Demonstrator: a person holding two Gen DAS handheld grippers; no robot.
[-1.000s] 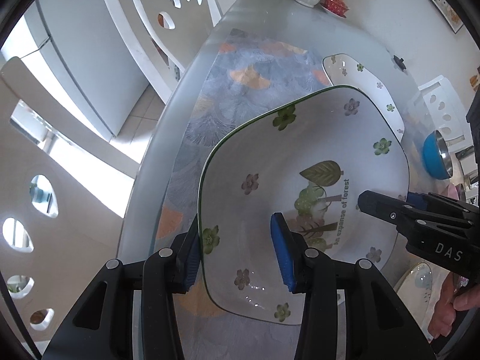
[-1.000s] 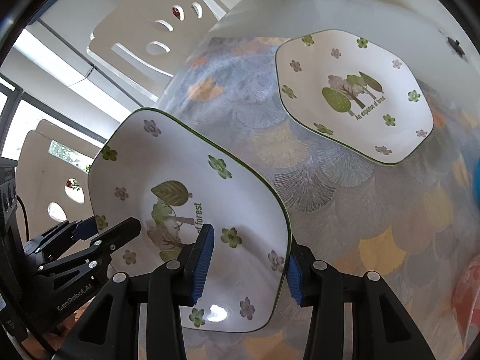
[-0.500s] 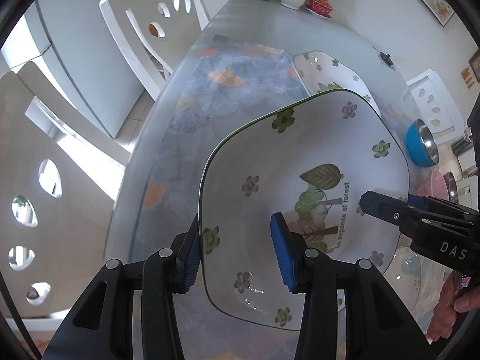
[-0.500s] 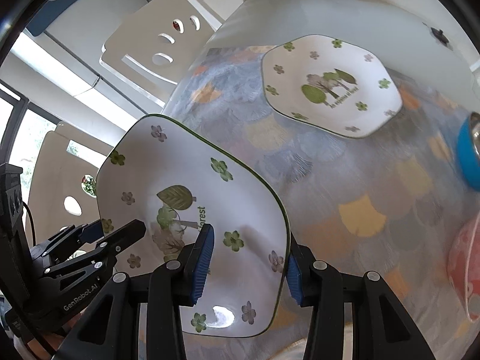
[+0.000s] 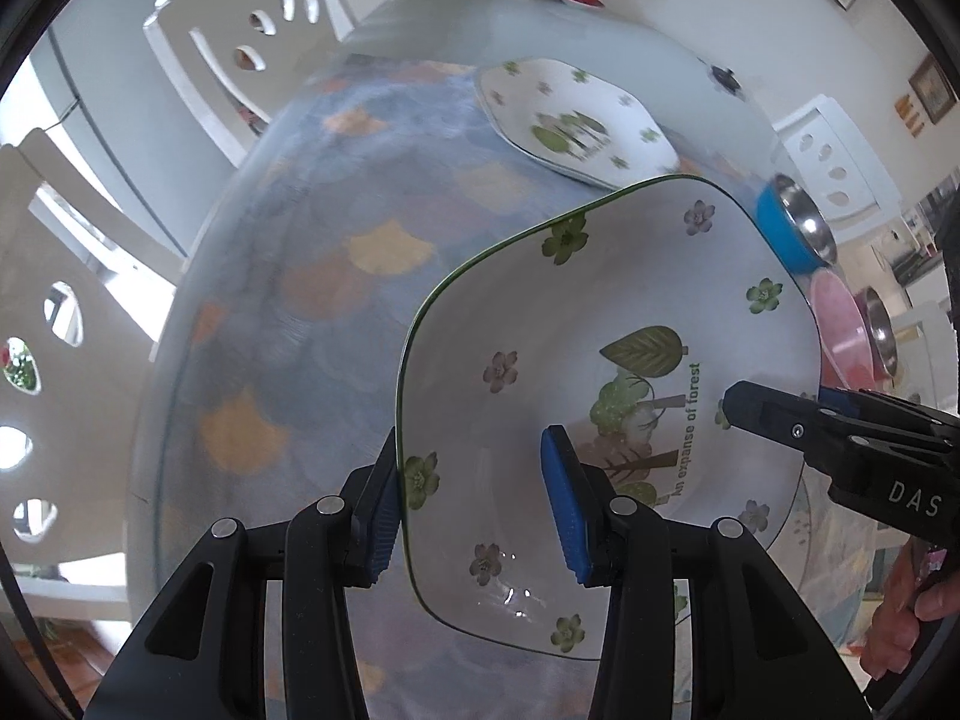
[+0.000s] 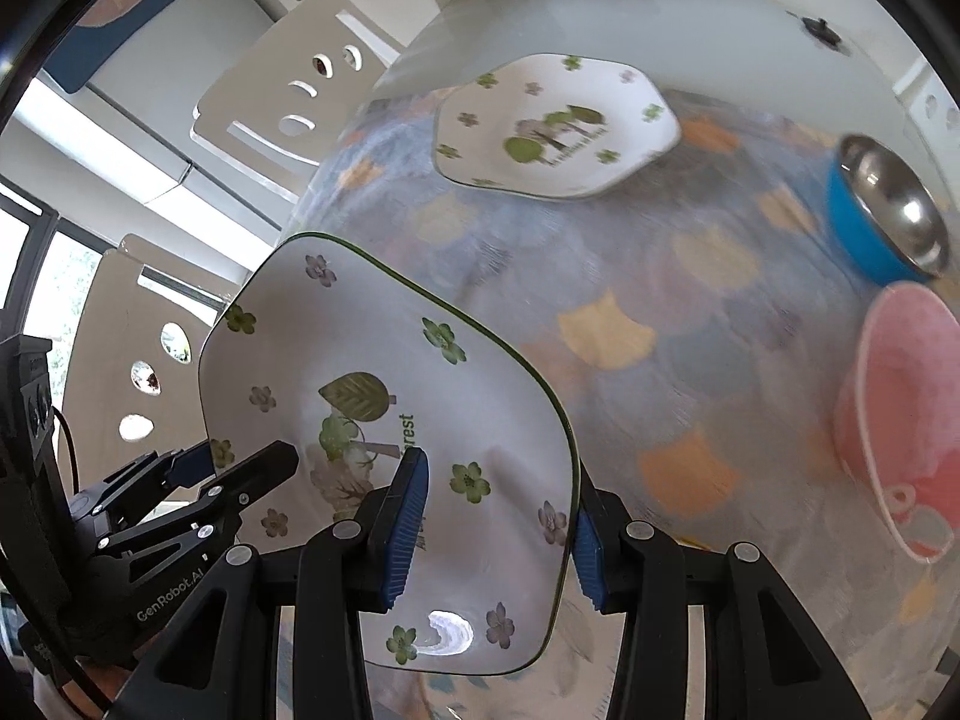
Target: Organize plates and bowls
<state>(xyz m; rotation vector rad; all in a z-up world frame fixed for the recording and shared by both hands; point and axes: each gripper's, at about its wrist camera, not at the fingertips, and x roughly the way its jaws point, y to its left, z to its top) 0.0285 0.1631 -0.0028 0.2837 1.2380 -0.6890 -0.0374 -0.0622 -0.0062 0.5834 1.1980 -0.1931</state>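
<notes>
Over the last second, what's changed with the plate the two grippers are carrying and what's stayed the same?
The held plate has been carried, still lifted, along the table toward the second plate lying flat on the cloth. A blue bowl and a pink bowl have come into view. Unchanged: the left gripper and right gripper still clamp opposite rims, nothing released, and the second plate has not moved.

**Hidden, cropped, blurred**

Patterned blue-and-orange tablecloth [image 6: 690, 312] smeared by motion. Far white hexagonal flowered plate [image 6: 558, 126] blurred, lettering unreadable. Pink plastic bowl [image 6: 900, 420] soft, cut by lens edge. Held white flowered plate [image 5: 600, 408] hides 1 blue pad [image 5: 378, 516] of left gripper [image 5: 474, 510] and part of its own print.
</notes>
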